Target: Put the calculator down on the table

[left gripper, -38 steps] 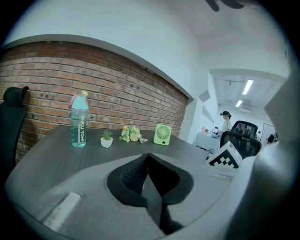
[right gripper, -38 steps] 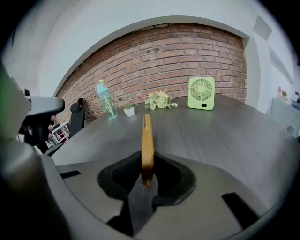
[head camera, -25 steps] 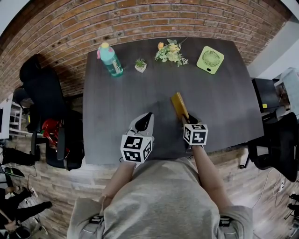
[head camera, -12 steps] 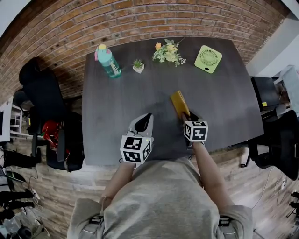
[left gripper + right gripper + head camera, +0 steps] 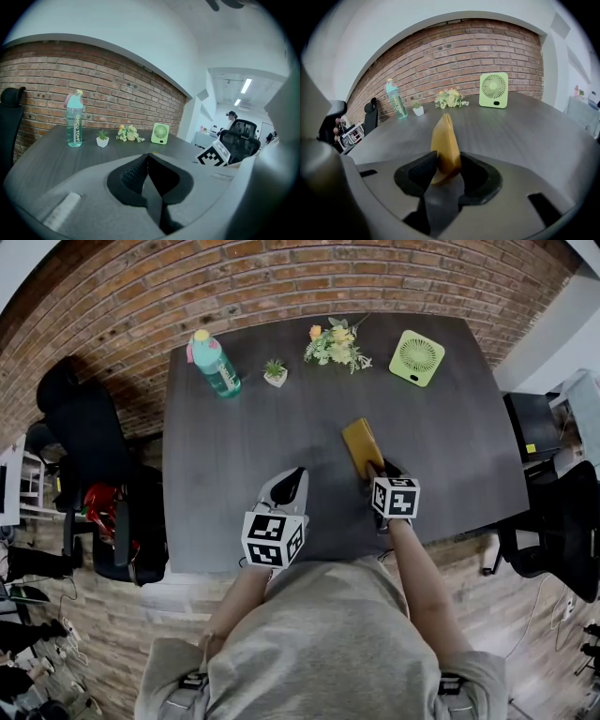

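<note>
Tipped flatter toward table than before: calculator, loose between right gripper jaws just opened wide; left gripper closed, empty.

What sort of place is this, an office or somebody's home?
Probably an office or workspace: a dark table by a brick wall, black office chairs beside it, and a green desk fan.

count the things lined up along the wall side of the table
4: bottle at the left, then small potted plant, flowers, green fan at the right. None look hidden.

free: table middle-left | blocking: bottle, plant, flowers, fan along far edge
</note>
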`<action>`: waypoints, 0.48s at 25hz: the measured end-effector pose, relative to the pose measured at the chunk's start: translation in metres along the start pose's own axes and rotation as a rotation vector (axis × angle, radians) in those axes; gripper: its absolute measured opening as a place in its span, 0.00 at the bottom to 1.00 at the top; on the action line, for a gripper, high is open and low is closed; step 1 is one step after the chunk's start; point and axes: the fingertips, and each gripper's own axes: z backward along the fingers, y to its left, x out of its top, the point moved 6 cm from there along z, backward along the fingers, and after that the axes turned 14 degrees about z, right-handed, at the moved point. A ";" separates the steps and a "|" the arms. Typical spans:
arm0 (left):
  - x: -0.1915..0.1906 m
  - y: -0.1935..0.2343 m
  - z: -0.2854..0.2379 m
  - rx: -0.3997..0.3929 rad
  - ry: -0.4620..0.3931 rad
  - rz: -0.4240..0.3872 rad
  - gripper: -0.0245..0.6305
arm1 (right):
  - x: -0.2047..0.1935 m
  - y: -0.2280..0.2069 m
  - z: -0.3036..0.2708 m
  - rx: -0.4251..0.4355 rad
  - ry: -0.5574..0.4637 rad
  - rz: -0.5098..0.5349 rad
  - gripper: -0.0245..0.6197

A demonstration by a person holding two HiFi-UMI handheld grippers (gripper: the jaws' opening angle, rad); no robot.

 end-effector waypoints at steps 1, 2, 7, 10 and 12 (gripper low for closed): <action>0.000 0.000 -0.001 -0.001 0.001 -0.001 0.07 | 0.000 -0.001 -0.001 -0.001 0.001 -0.003 0.27; 0.001 0.000 -0.002 -0.002 0.001 -0.002 0.07 | 0.000 -0.003 -0.002 -0.002 0.003 -0.006 0.27; 0.002 -0.001 -0.005 -0.005 0.009 -0.007 0.07 | -0.001 -0.010 -0.004 -0.007 0.014 -0.022 0.30; 0.002 -0.001 -0.007 -0.008 0.012 -0.009 0.07 | -0.004 -0.013 -0.005 -0.016 0.020 -0.030 0.31; 0.002 -0.001 -0.008 -0.011 0.014 -0.009 0.07 | -0.006 -0.016 -0.007 -0.034 0.036 -0.019 0.32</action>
